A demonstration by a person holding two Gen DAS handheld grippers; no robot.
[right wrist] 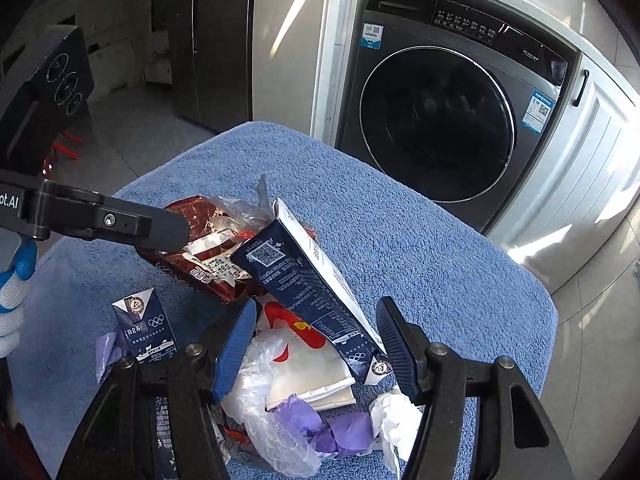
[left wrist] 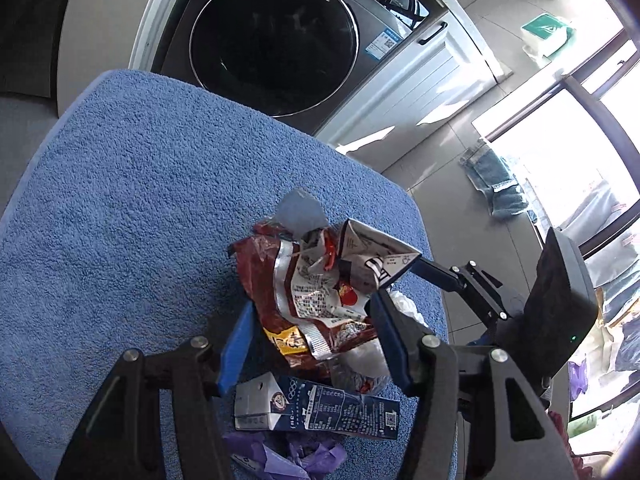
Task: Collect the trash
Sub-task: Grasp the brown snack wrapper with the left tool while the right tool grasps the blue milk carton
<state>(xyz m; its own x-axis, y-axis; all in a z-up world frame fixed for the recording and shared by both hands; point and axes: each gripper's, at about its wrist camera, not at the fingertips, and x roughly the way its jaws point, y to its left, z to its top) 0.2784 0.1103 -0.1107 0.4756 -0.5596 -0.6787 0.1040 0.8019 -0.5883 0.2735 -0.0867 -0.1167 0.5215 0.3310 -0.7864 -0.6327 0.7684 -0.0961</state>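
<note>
On the left we've got our left gripper [left wrist: 308, 344] with fingers spread around a crumpled red snack wrapper [left wrist: 304, 300], not clamped on it. To the right, our right gripper [right wrist: 316, 344] straddles the tilted navy milk carton [right wrist: 312, 292], jaws apart and not squeezing as far as we can tell. The trash sits heaped on the blue towel [right wrist: 420, 248] before the washing machine [right wrist: 440, 120].
</note>
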